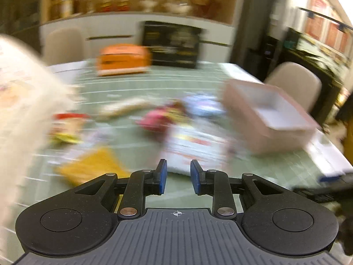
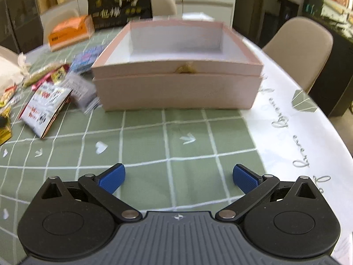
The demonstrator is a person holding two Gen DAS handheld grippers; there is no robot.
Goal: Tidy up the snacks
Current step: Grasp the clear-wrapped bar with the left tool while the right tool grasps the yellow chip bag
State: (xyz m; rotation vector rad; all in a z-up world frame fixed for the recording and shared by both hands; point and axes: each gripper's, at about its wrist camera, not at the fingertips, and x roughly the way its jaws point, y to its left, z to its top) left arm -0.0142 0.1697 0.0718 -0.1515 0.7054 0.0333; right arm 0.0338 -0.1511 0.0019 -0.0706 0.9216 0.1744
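With the left gripper (image 1: 178,176) narrowly parted and empty, right gripper (image 2: 178,177) wide, a blurred swing risks scattering the glossy white snack packet (image 1: 194,148) beside the open pink cardboard box (image 2: 176,75)

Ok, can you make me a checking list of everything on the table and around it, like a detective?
Surface: green checked tablecloth, white edge.
Job's things: pink box open, looks empty; snack packets loose to its left.
Clutter: orange box, black box, white bag.
Grippers: left gripper narrowly open, holding nothing; right gripper wide open, holding nothing.
Cables: nothing seen.
Surroundings: beige chair, shelves with blurry items.
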